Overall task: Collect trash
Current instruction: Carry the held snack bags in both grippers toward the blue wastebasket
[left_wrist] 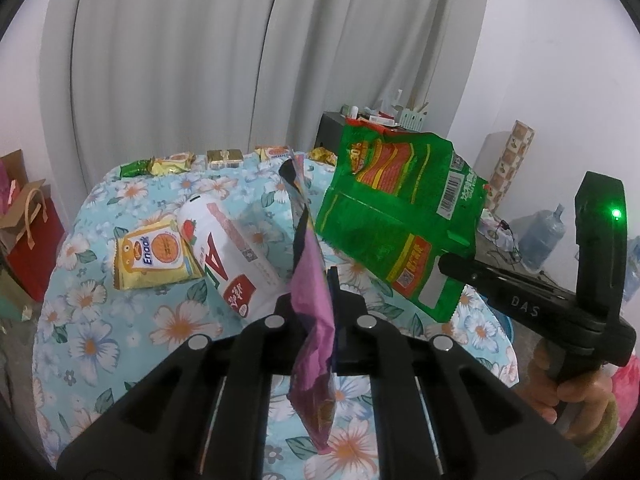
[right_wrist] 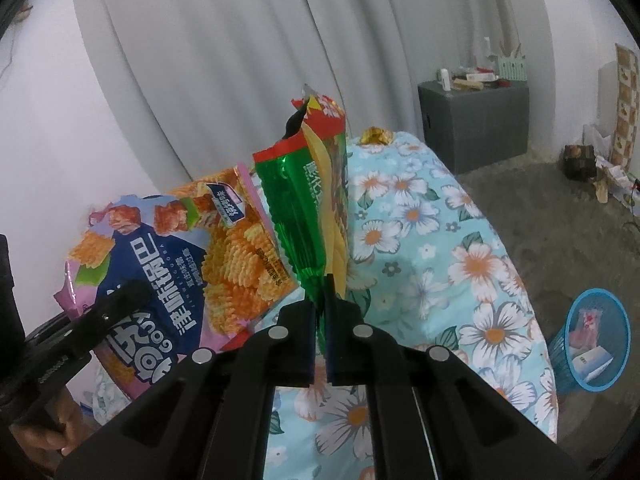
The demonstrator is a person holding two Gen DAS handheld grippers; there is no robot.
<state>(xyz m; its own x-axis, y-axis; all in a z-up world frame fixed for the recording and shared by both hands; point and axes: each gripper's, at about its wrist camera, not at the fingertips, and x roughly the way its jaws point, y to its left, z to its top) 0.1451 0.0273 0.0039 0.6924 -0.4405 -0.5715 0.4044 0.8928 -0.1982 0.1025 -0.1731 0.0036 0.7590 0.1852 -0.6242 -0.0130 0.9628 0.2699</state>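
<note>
The left gripper (left_wrist: 320, 304) was clamped on the lower part of a pink-and-blue snack bag (left_wrist: 310, 320), which stood edge-on between its jaws, its torn top rising above the fingers and its bottom hanging below them. Seen from the right wrist, that same bag showed its printed face of orange spiral crisps. The right gripper (right_wrist: 319, 312) was pinched tight on the crimped bottom corner of a green snack bag (right_wrist: 304, 216), holding it upright and clear of the table (right_wrist: 460, 264), with its red torn mouth at the top. A person's hand (left_wrist: 568, 396) gripped the handle of the right gripper, and another hand (right_wrist: 52, 436) held the left one.

Both bags hung above the table, which was draped in a light blue cloth printed with white flowers. On the table, to the left of the pink-and-blue bag, lay a white packet (left_wrist: 228, 252) with red lettering and a strawberry, and touching its left side a yellow biscuit wrapper (left_wrist: 156, 258). Along the table's far edge sat a row of small wrappers (left_wrist: 224, 158), green, yellow and gold.

On the floor off the table's right side stood a blue mesh bin (right_wrist: 596, 336), tilted in the fisheye view, with a white box and other rubbish inside. Beyond the table's far right corner was a dark grey cabinet (right_wrist: 476, 124) with clutter on top, against pale curtains (left_wrist: 240, 60). A red paper bag (left_wrist: 32, 240) stood on the floor off the table's left side.
</note>
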